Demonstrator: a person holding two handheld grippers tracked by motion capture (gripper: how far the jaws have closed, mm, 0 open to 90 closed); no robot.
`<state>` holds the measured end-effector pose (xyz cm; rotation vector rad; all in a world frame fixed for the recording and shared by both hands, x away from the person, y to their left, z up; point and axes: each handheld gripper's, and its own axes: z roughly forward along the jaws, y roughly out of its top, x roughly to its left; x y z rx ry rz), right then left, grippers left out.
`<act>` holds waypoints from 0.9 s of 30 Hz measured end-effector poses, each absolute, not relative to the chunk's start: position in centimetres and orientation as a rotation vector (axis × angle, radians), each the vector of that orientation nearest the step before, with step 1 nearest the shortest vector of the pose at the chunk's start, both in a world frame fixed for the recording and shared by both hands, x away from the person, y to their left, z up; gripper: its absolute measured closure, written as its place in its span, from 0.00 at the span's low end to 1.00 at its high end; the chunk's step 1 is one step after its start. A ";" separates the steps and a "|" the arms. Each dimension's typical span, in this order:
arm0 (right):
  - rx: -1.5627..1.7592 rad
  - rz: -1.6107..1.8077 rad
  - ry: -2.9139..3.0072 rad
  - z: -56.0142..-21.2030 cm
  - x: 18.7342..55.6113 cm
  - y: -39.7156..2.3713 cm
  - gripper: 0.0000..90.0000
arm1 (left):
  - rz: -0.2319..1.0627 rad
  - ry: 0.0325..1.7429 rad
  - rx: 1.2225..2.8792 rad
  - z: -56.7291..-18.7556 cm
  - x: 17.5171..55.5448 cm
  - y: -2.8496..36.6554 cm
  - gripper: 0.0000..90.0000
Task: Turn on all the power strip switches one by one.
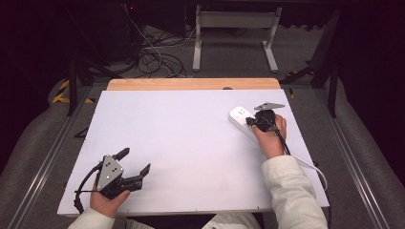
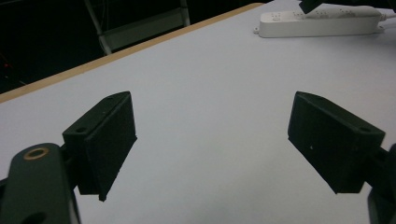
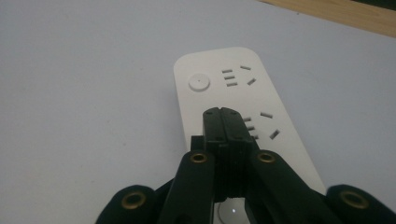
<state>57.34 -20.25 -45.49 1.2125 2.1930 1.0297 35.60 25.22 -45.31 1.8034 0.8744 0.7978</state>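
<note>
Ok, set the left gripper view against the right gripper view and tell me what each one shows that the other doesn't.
Left gripper view alone: the left claw with jaws wide apart, the table's wooden far edge against a dark background, the power strip whole and far off.

Right gripper view alone: the right claw with jaws together over the strip, its round button and socket slots up close.

Both: the white tabletop and the strip.

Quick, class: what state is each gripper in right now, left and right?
Left gripper: open, holding nothing, jaws wide apart above the table.
Right gripper: closed, jaws pressed together with nothing between them, over the white power strip.
</note>
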 end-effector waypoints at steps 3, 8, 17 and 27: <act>1.205 1.011 2.199 -45.4 57.7 -19.7 1.00 | 0.797 0.871 1.803 -45.3 35.6 25.2 0.17; 1.213 0.993 2.204 -45.7 58.2 -19.2 1.00 | 0.798 0.870 1.804 -45.3 35.6 25.2 0.17; 1.188 0.950 2.198 -45.7 58.2 -18.8 1.00 | 0.796 0.871 1.803 -45.3 35.6 25.2 0.17; 1.195 0.926 2.207 -45.7 58.3 -18.6 1.00 | 0.794 0.871 1.803 -45.3 35.6 25.2 0.17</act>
